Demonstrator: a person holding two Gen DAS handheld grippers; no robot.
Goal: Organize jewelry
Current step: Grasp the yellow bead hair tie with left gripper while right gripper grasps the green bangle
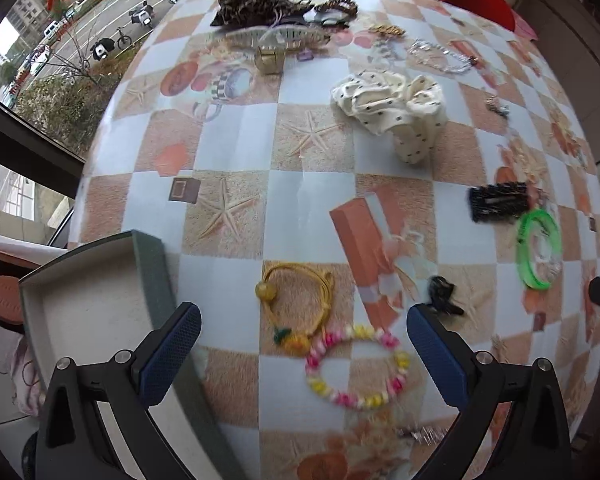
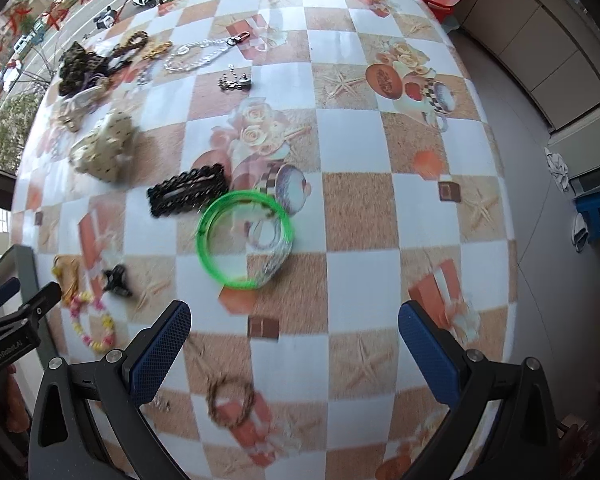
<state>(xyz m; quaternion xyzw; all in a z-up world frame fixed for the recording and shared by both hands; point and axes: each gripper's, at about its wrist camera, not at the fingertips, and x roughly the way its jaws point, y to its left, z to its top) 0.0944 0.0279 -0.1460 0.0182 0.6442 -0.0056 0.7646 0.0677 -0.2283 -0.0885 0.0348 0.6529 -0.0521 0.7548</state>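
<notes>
A red chair (image 1: pixel 480 2) stands beyond the checkered tablecloth (image 1: pixel 236 144), with parked scooters (image 1: pixel 142 14) outside the window.

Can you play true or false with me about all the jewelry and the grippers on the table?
1. The grey open box is full of jewelry. False: it shows nothing inside.
2. The bright green plastic bangle lies flat on the checkered tablecloth. True.
3. The left gripper holds the pink and yellow bead bracelet. False: it is open and holds nothing.
4. The right gripper is open. True.
5. The black lace hair clip is beside the bangle. True.
</notes>
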